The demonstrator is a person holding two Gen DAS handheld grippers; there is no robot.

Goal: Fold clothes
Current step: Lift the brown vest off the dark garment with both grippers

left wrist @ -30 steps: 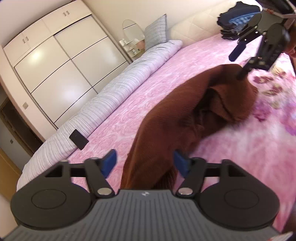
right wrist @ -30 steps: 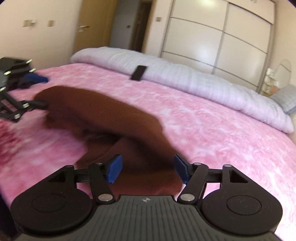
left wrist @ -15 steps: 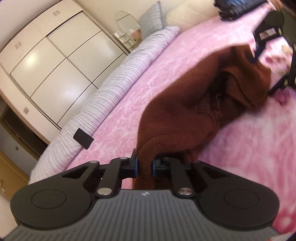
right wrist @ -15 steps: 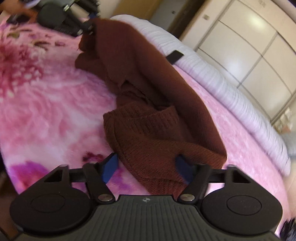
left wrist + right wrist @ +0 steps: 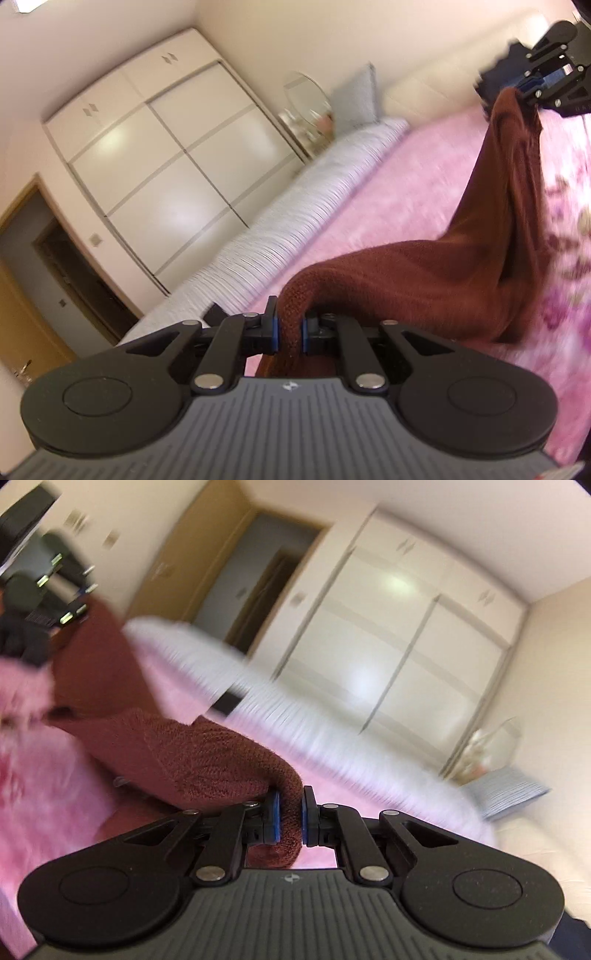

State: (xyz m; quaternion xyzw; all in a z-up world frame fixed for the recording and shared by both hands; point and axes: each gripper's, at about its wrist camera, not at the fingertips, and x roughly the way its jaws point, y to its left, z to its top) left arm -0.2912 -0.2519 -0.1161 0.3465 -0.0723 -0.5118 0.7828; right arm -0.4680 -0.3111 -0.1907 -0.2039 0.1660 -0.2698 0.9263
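Note:
A brown knit sweater (image 5: 436, 280) hangs stretched above the pink bed (image 5: 388, 199). My left gripper (image 5: 289, 334) is shut on one edge of it. My right gripper (image 5: 289, 821) is shut on another edge of the sweater (image 5: 177, 749). In the left wrist view the right gripper (image 5: 532, 90) shows at the top right, holding the sweater's far end up. In the right wrist view the left gripper (image 5: 79, 602) shows blurred at the upper left, at the sweater's other end.
A grey striped duvet roll (image 5: 295, 236) lies along the bed's far side with a small black object (image 5: 227, 701) on it. White wardrobe doors (image 5: 166, 177) stand behind. A grey pillow (image 5: 356, 96) and a dark clothes pile (image 5: 498, 81) lie near the headboard.
Both grippers closed on the sweater, the left first, then the right. Both have lifted, raising the sweater off the bed and stretching it between them.

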